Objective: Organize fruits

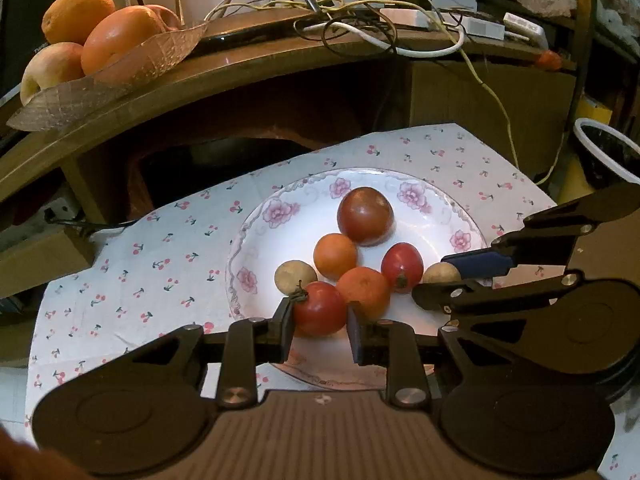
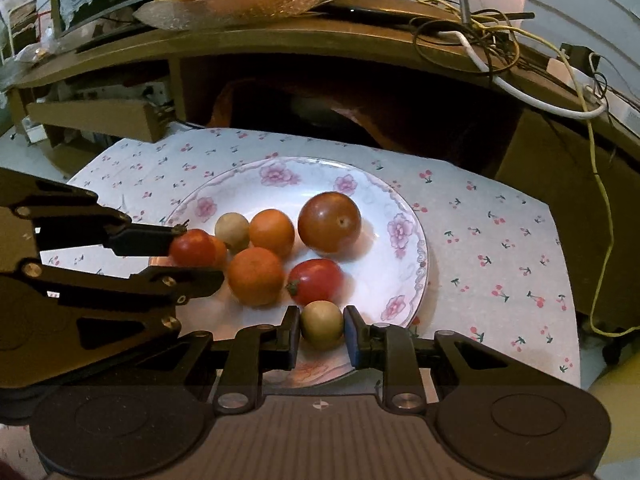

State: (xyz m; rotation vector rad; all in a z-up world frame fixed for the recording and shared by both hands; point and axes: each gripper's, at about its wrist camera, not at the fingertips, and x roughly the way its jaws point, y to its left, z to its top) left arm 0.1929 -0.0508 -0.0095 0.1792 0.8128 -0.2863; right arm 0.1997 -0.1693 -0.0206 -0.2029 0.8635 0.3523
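Note:
A floral white plate (image 1: pixel 276 240) (image 2: pixel 248 184) holds several small fruits: a large dark red tomato (image 1: pixel 365 216) (image 2: pixel 329 222), two small oranges (image 1: pixel 335 256) (image 2: pixel 272 232), a red tomato (image 1: pixel 402 267) (image 2: pixel 316 281) and a tan round fruit (image 1: pixel 295 276) (image 2: pixel 232 231). My left gripper (image 1: pixel 320 330) (image 2: pixel 192 254) is shut on a red tomato with a stem (image 1: pixel 319 308) (image 2: pixel 192 247) at the plate's near edge. My right gripper (image 2: pixel 322 334) (image 1: pixel 444 276) is shut on a second tan round fruit (image 2: pixel 322 325) (image 1: pixel 440 273).
The plate sits on a cherry-print cloth (image 1: pixel 140 264) (image 2: pixel 500 248). Behind it a wooden shelf (image 1: pixel 248 64) (image 2: pixel 280 40) carries a leaf-shaped dish (image 1: pixel 120 72) (image 2: pixel 240 4) with oranges and apples, plus tangled cables (image 1: pixel 360 24). A white-rimmed bin (image 1: pixel 608 152) stands at right.

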